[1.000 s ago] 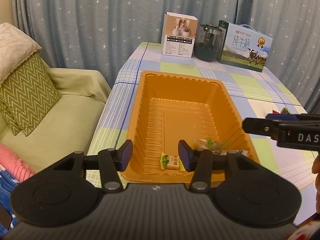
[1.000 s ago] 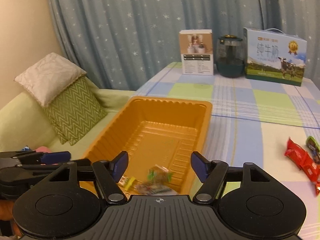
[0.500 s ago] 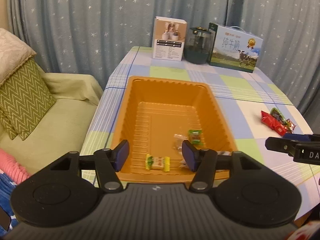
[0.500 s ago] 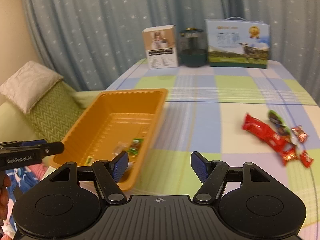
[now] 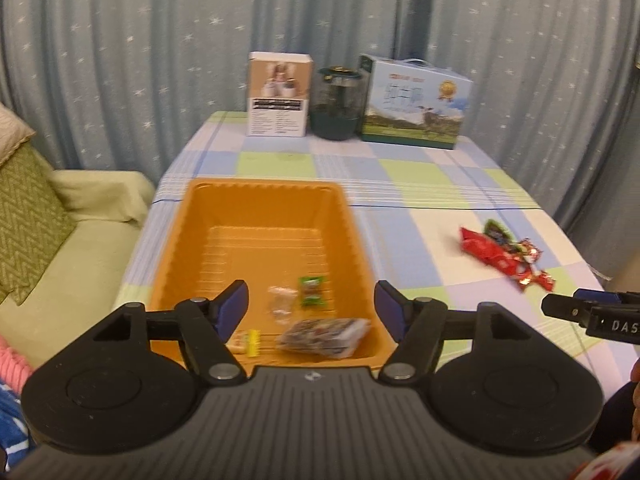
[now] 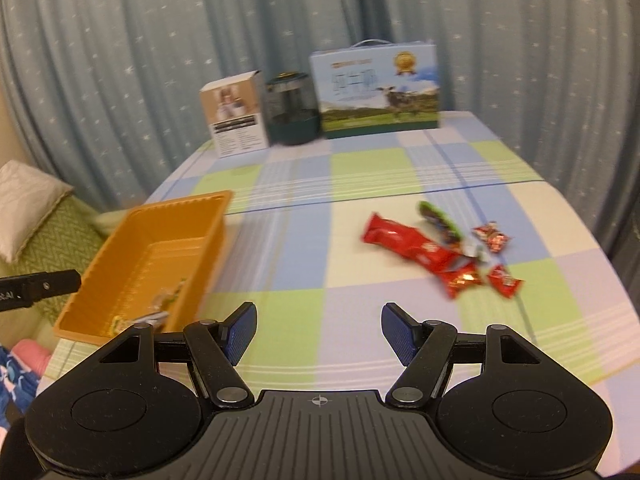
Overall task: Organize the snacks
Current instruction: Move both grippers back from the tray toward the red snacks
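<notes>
- Over the near end of the orange tray (image 5: 256,208), the left gripper (image 5: 310,312) is hovering with its jaws spread wide and nothing between them.
- Above the checked tablecloth (image 6: 372,168), the right gripper (image 6: 318,330) is likewise hanging wide open and empty, and it is pointing toward the loose snacks.
- Inside the tray, four pieces are lying near the front wall: a green-wrapped candy (image 5: 312,290), a clear wrapper (image 5: 280,300), a yellow candy (image 5: 250,338) and a dark patterned packet (image 5: 324,332).
- Well apart from the tray, on the right side of the table, the remaining snacks are lying in a loose heap: a long red bar (image 6: 408,242), a green-and-dark packet (image 6: 438,218) touching it, and several small red candies (image 6: 504,280) around them.
- Judging by this layout, the sorting is partly done, and the heap is probably the next target for the right gripper.
- Because the wrappers are overlapping, a closing grip risks catching two at once, or pinching only a crinkled edge that slips free on the way over.
- Because the foil looks slick and the small candies are lying flat, the fingers could push a piece along the cloth instead of lifting it.
- A carried piece could strike the tray's raised rim and drop outside, toward the sofa (image 5: 80,264) beside the table.
- At the far edge, a white box (image 6: 236,114), a dark jar (image 6: 292,110) and a milk carton (image 6: 378,90) are standing clear of the work.
</notes>
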Available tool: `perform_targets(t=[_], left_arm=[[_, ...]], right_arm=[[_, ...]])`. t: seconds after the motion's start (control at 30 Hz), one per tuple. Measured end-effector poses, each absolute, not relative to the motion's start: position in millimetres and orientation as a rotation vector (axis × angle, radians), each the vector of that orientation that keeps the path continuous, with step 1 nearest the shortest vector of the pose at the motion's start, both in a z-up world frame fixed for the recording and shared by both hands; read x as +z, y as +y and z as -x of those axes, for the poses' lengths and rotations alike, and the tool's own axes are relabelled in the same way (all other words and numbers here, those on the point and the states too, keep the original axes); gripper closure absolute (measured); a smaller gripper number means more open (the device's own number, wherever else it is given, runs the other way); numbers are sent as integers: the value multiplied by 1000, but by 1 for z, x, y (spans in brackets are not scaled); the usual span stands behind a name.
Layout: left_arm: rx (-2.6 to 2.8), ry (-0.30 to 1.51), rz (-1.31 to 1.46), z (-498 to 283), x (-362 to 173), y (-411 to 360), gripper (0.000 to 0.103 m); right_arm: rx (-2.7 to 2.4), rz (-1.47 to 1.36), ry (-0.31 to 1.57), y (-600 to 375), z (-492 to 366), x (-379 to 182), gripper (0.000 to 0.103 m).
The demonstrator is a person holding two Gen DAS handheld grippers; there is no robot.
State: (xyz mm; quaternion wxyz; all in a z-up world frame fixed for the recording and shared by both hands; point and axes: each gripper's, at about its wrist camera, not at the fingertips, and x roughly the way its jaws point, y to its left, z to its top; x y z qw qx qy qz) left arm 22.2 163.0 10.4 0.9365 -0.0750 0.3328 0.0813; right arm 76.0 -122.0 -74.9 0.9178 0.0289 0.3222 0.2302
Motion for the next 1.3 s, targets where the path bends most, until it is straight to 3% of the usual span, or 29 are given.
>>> perform_targets(t=[0.23,0.93,1.07,1.3], left_arm=[[71,684,117,-40,12,117,30],[-208,697,60,-118,-14,1,30],[-260,709,65,-137,-29,-15,31],[-307,752,32,-166,-61,-35,42]], right_arm=[[391,-73,652,-166,-75,-77,34],[295,-26,626,-258,-124,-65,34],[313,30,631,-265,-142,-71,34],[389,107,655,-265,-174,-101,35]])
